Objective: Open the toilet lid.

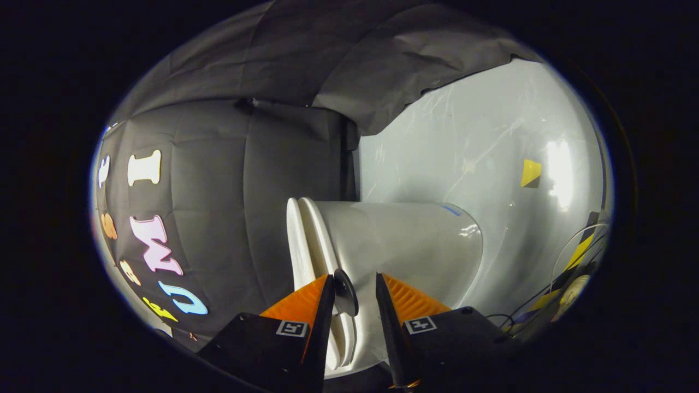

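Gripper jaws spread, straddling rim | one toilet | one toilet lid

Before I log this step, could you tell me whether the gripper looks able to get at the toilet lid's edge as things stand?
Probably yes: the gripper is open, and the toilet lid edge lies between its fingers with nothing in the way.

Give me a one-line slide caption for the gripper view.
Open gripper straddling the rim of the closed toilet lid, with the white toilet just beyond its fingers.
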`<state>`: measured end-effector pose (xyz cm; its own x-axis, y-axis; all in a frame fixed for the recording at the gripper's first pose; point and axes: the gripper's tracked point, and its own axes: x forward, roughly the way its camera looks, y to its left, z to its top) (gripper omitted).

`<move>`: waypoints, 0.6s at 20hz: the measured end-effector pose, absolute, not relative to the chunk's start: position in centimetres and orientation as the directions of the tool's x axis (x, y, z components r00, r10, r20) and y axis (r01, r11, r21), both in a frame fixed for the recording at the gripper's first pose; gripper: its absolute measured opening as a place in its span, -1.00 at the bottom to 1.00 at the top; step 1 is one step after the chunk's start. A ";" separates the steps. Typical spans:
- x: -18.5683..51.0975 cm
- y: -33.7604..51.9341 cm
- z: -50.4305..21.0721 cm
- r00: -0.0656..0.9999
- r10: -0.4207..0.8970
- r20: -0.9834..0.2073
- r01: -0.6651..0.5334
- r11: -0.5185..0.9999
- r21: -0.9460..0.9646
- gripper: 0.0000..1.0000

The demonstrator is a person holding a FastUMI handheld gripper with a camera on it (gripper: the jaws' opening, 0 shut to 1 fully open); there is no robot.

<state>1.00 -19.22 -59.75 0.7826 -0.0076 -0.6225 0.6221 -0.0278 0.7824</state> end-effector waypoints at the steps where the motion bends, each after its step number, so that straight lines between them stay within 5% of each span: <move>1: 0.4 -19.7 -58.9 0.793 -0.018 -0.610 0.609 -0.031 0.793 -0.38; 2: 0.9 -19.5 -59.3 0.791 -0.020 -0.612 0.611 -0.019 0.791 -0.58; 5: 1.0 -19.9 -58.3 0.822 -0.036 -0.568 0.568 -0.012 0.823 -0.53; 7: 1.7 -19.5 -58.6 0.819 -0.048 -0.572 0.572 -0.010 0.820 -0.91; 12: 1.7 -19.6 -58.4 0.803 -0.071 -0.591 0.594 0.028 0.804 -0.91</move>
